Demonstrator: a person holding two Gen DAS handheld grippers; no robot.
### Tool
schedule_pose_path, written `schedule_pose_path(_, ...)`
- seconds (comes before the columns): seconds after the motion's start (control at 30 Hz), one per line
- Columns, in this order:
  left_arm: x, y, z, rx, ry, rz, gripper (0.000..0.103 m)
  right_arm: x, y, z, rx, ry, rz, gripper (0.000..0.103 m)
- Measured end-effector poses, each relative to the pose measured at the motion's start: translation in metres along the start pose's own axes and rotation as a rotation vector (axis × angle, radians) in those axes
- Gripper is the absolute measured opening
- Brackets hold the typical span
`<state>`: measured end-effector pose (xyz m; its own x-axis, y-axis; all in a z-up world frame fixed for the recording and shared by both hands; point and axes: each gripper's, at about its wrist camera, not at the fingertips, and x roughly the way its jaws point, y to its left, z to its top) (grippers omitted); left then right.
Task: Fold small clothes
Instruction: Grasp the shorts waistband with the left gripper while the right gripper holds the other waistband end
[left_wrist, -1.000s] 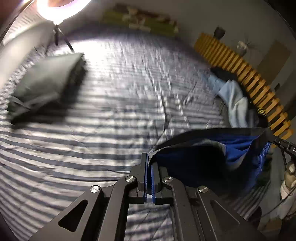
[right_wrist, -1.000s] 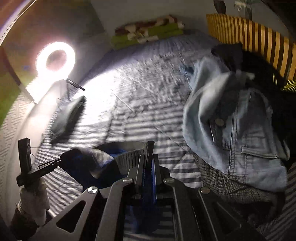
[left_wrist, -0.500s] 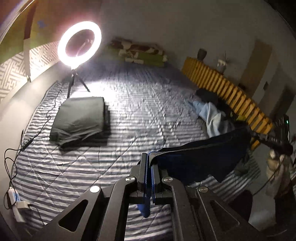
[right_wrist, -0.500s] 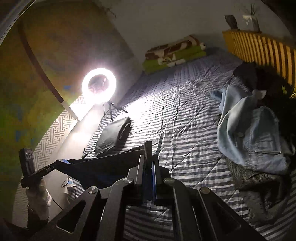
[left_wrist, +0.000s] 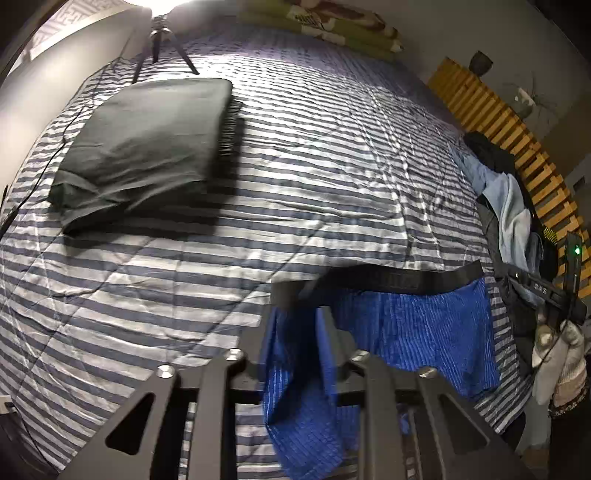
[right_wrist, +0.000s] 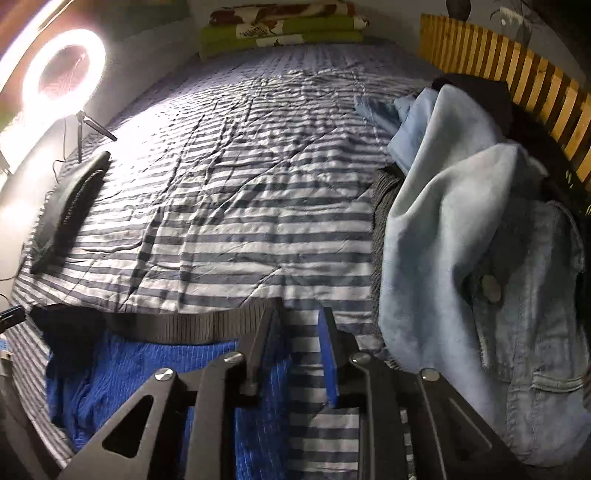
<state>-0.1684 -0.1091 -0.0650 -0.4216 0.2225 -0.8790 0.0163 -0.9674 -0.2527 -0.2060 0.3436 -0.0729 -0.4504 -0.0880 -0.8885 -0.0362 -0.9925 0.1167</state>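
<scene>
Blue ribbed boxer shorts (left_wrist: 417, 332), black elastic waistband (left_wrist: 399, 278) (firmest handhold): soft, light, limp; left gripper (left_wrist: 299, 317) and right gripper (right_wrist: 295, 325) spread, apparently released.

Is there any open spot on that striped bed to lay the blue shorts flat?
Yes: the middle of the striped cover is bare, between the folded dark garment on the lamp side and the heap of denim and pale blue clothes by the slatted headboard. That heap side is crowded. The blue shorts already cover the near edge.
</scene>
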Motion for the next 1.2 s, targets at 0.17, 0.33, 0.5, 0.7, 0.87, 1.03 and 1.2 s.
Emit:
schedule_pose_path(0.17,-0.003,0.032,-0.007,-0.042,-0.004,0.042,0.03,0.006,0.004,-0.014,0.029,0.081,0.112,0.029)
schedule_pose_path(0.33,0.01,0.046,-0.014,-0.062,0.015,0.054,0.03,0.026,0.022,-0.015,0.012,0.118,0.095,0.029)
schedule_pose_path(0.5,0.016,0.048,-0.018,-0.059,0.019,0.052,0.03,0.044,0.034,-0.018,-0.036,0.17,0.062,0.029)
schedule_pose_path(0.7,0.022,0.046,-0.014,-0.053,0.019,0.056,0.03,0.041,0.029,-0.023,-0.04,0.172,0.094,0.005)
schedule_pose_path(0.87,0.026,0.044,-0.009,-0.049,0.024,0.045,0.032,0.008,-0.006,-0.02,0.026,0.121,0.188,0.004)
schedule_pose_path(1.03,0.047,0.026,0.003,-0.016,0.045,0.006,0.043,0.014,-0.052,-0.016,0.13,0.115,0.144,0.004)
schedule_pose_path(1.2,0.077,0.01,0.016,-0.001,0.085,-0.055,0.05,0.033,-0.05,-0.022,0.09,0.172,0.145,0.006)
